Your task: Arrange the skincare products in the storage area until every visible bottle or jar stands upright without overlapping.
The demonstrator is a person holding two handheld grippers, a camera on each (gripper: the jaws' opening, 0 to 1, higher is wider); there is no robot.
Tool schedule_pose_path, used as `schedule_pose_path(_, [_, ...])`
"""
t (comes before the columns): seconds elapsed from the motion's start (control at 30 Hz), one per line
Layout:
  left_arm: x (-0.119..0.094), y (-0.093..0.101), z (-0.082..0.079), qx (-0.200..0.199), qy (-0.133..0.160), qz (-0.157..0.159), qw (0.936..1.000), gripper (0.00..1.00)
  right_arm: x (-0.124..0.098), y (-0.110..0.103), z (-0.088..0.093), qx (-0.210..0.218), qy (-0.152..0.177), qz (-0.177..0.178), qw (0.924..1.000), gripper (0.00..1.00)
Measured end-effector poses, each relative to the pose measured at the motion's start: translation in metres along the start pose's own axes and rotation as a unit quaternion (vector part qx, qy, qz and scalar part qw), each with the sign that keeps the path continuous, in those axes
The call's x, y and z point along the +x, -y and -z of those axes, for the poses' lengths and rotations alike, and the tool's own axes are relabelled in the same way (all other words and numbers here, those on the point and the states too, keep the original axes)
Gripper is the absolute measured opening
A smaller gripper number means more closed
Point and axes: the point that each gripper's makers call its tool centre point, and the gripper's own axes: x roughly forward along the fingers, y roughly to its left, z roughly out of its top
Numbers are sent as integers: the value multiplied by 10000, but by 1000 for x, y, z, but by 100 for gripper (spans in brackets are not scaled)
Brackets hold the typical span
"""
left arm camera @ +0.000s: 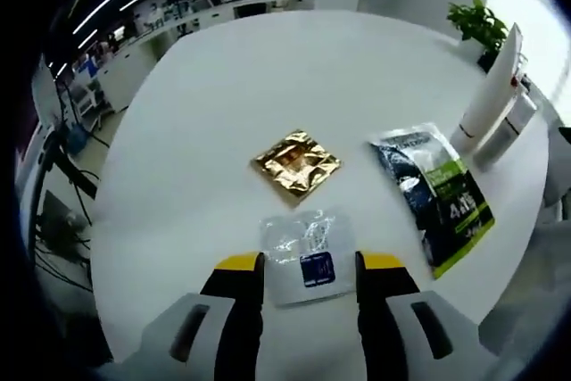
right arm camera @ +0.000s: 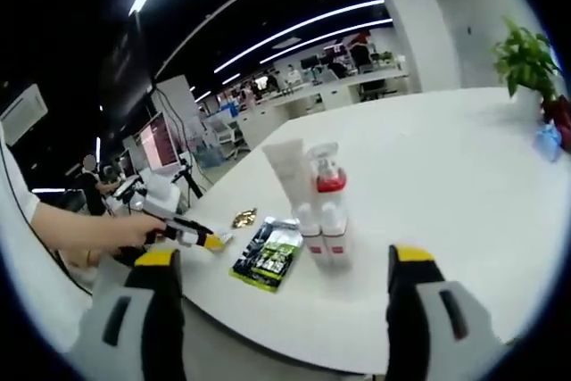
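- A round white table (left arm camera: 214, 86), smooth and matte, is seen carrying all the products; in the right gripper view its near edge curves across the lower part of the picture.
- A tall white tube (left arm camera: 491, 86) is seen standing upright at about 2 o'clock in the left gripper view, with a smaller capped white bottle (left arm camera: 507, 131) touching it; in the right gripper view the same cluster is shown with a clear pump bottle with a red collar (right arm camera: 326, 171) and two small white bottles (right arm camera: 321, 234) close together.
- A glossy black-and-green sachet (left arm camera: 434, 194) is laid flat at 3 o'clock, its long axis running from the upper left to the lower right of that view.
- A crinkled gold foil packet (left arm camera: 296, 162), roughly square, is laid flat at 12 o'clock from the left gripper (left arm camera: 309, 272).
- A clear plastic sachet with a blue label (left arm camera: 308, 256) is laid flat between the left fingers, which are spread to either side of it without a visible pinch; its long axis is lined up with them.
- The left gripper is judged nearer to the flat sachets.
- The right gripper (right arm camera: 282, 287) is held off the table edge, fingers spread wide and empty, the bottle cluster at its 12 o'clock.
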Motion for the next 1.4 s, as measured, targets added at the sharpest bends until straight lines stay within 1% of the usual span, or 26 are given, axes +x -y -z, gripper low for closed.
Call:
schedule_pose_path(0.1, [-4,-3,-11,544,10,118,9984,38,4,1,-2,2,10,-14,10000,96])
schedule_pose_path(0.17, [-6,-2,-16,818,-3,224,9964,38,7,2,-3,11,16,-21,10000,96])
schedule_pose_path(0.2, [-7,0,-21,985,12,316,9946,38,8,2,-3,16,17,-25,10000,96])
schedule_pose_path(0.23, [-7,1,-24,1101,33,340,9933,38,9,3,-3,20,15,-30,10000,96])
schedule_pose_path(0.27, [-8,2,-28,1297,31,409,9907,38,10,3,-3,17,13,-31,10000,96])
schedule_pose_path(0.33, [-9,5,-32,1398,34,498,9889,38,11,3,-4,22,14,-31,10000,96])
schedule_pose_path(0.4, [-9,9,-36,1692,-5,649,9834,38,12,2,-4,29,8,-37,10000,96])
schedule_pose_path(0.47, [-9,14,-37,2063,-73,801,9752,38,12,3,-4,27,-6,-34,10000,96])
schedule_pose_path(0.5, [-10,18,-37,2272,-124,921,9694,38,12,4,-4,31,-17,-29,10000,95])
schedule_pose_path(0.53, [-10,20,-37,2352,-119,987,9669,38,12,5,-4,32,-19,-22,10000,95])
schedule_pose_path(0.57, [-10,25,-38,2455,-113,1107,9630,38,12,6,-4,36,-22,-9,10000,95])
schedule_pose_path(0.63, [-11,28,-39,2658,-146,1240,9559,38,12,8,-4,49,-26,14,10000,95])
schedule_pose_path(0.67, [-11,29,-39,2697,-159,1261,9545,38,12,9,-4,62,-25,30,10000,95])
schedule_pose_path(0.7, [-11,30,-37,2854,-239,1334,9488,38,12,9,-4,69,-23,39,10000,95])
schedule_pose_path(0.77, [-11,33,-37,3069,-277,1434,9405,38,12,10,-4,91,-17,49,9999,95])
schedule_pose_path(0.83, [-11,36,-36,3134,-350,1591,9356,38,12,10,-3,89,-28,62,9999,95])
schedule_pose_path(0.9, [-10,37,-37,3258,-383,1635,9304,38,12,10,-3,88,-35,70,9999,95])
schedule_pose_path(0.93, [-11,38,-35,3411,-452,1692,9236,38,12,10,-3,93,-36,74,9999,95])
schedule_pose_path(1.03, [-10,41,-33,3656,-546,1834,9109,38,11,12,-1,105,-48,94,9999,95])
schedule_pose_path(1.07, [-10,43,-32,3780,-585,1889,9045,38,11,12,-1,111,-52,105,9999,95])
schedule_pose_path(1.13, [-9,44,-31,3912,-658,1919,8977,38,11,13,0,117,-50,122,9998,95])
schedule_pose_path(1.17, [-9,45,-30,4013,-690,1947,8924,38,11,13,0,118,-50,125,9998,95])
schedule_pose_path(1.2, [-9,47,-30,4181,-699,2026,8828,38,10,13,0,125,-53,134,9998,95])
schedule_pose_path(1.3, [-12,53,-28,4320,-764,2290,8690,38,9,13,1,125,-66,158,9998,95])
schedule_pose_path(1.33, [-12,55,-28,4458,-733,2410,8590,38,8,13,2,132,-68,166,9998,95])
schedule_pose_path(1.4, [-12,57,-28,4667,-709,2492,8456,38,7,14,2,151,-61,205,9997,95])
